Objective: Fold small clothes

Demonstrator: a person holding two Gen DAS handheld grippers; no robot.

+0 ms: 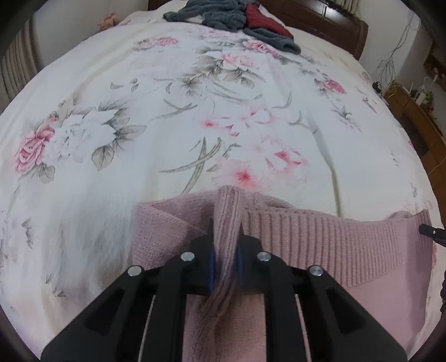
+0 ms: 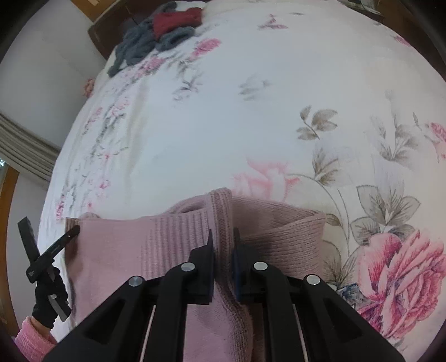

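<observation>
Sweater [image 1: 320, 239] lies across the near edge of the bed [image 1: 167, 111], ribbed hem running left to right, pinched by left claw [image 1: 226, 236] and right claw [image 2: 223, 239], each closed on a raised fold.

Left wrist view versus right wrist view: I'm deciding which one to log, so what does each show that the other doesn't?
Only the left wrist view shows the wooden furniture with cables beside the bed, and the left tool shut on a ribbed fold of the pink sweater.

Only the right wrist view shows a gloved hand with a pink cuff holding the other tool, and the right tool clamped on a sweater fold.

Both show the sweater, the floral bedspread, and a pile of grey and dark red clothes at the far end.
</observation>
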